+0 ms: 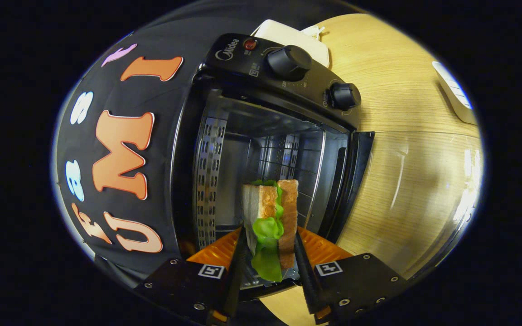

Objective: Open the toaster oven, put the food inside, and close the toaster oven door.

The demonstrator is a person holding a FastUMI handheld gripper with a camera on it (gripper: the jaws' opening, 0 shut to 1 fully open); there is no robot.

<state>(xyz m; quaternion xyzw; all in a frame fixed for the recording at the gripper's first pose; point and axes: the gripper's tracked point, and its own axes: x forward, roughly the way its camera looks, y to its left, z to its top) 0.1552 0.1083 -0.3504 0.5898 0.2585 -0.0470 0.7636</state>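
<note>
A black cloth wall (107, 190) stands beside a light wooden table (406, 136) with visible grain, glare falling across part of it, and a white object (456, 93) lying at its far side.

A black toaster oven (261, 149) stands on the table's back edge, door (419, 194) dropped open, cavity bare metal. A sandwich (272, 217) with lettuce stands on edge at its mouth.

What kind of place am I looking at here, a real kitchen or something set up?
Likely a staged kitchen corner, not a real one: an open toaster oven sits on a wooden table against a black cloth wall. The gripper holds a sandwich at the oven's mouth.
</note>
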